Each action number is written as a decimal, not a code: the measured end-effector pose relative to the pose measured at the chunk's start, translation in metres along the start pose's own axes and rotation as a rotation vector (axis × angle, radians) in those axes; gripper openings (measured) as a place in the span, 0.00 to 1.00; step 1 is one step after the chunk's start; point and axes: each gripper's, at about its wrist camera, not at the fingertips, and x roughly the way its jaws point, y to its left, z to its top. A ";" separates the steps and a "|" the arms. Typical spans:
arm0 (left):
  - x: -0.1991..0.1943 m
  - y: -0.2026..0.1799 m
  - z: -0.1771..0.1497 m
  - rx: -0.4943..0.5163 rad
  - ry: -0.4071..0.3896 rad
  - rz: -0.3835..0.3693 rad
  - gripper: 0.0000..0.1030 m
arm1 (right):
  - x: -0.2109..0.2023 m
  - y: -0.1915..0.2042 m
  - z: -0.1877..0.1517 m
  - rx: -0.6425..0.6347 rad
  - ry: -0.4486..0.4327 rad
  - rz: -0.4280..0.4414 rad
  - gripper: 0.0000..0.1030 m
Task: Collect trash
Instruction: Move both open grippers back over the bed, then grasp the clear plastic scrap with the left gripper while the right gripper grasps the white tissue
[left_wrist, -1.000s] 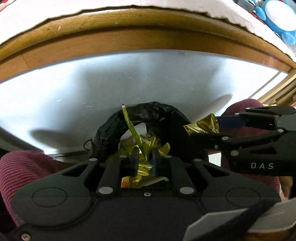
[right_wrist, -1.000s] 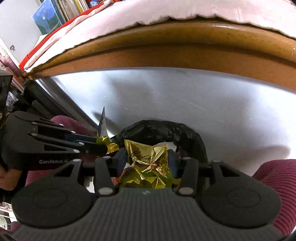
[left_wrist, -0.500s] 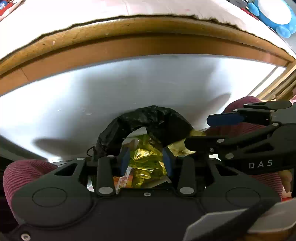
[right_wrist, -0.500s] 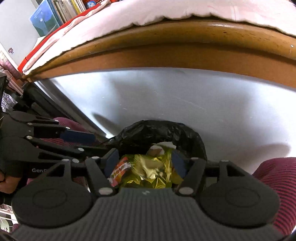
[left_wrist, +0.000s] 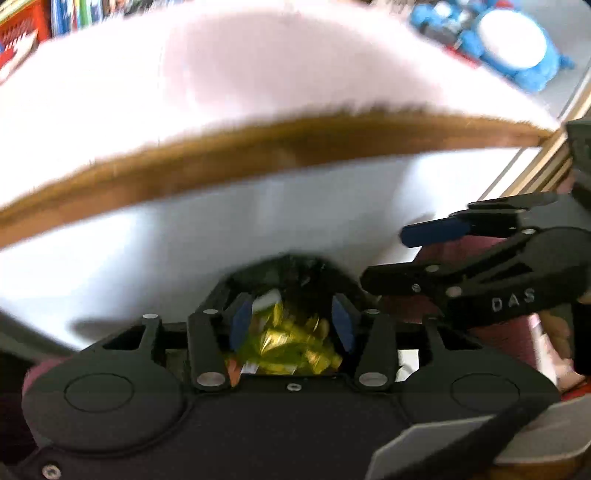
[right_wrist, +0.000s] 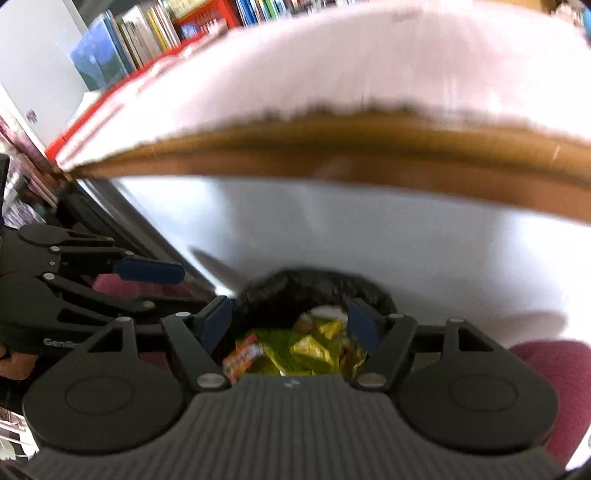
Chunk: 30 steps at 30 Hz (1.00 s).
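A second ago your left gripper (left_wrist: 291, 319) pinched a gold foil wrapper (left_wrist: 291, 347) and your right gripper (right_wrist: 290, 321) held another (right_wrist: 310, 349). Both sets of jaws have just been opening, nothing pressed between them now; the foil seems to lie in the black bag (right_wrist: 314, 286) below, though blur hampers certainty. Both grippers have lifted.

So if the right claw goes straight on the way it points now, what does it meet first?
Probably the gold wrappers lying in the black trash bag. The right claw, open with nothing between its pads, points down into the bag's mouth; depth is unclear because of blur.
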 end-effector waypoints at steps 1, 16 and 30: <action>-0.010 0.001 0.006 0.003 -0.031 -0.023 0.48 | -0.010 0.000 0.007 -0.007 -0.030 0.008 0.78; -0.078 0.013 0.132 0.091 -0.383 0.004 0.83 | -0.093 -0.021 0.121 -0.114 -0.422 -0.121 0.83; 0.018 0.042 0.282 -0.053 -0.408 0.046 0.86 | -0.067 -0.099 0.219 -0.086 -0.472 -0.328 0.84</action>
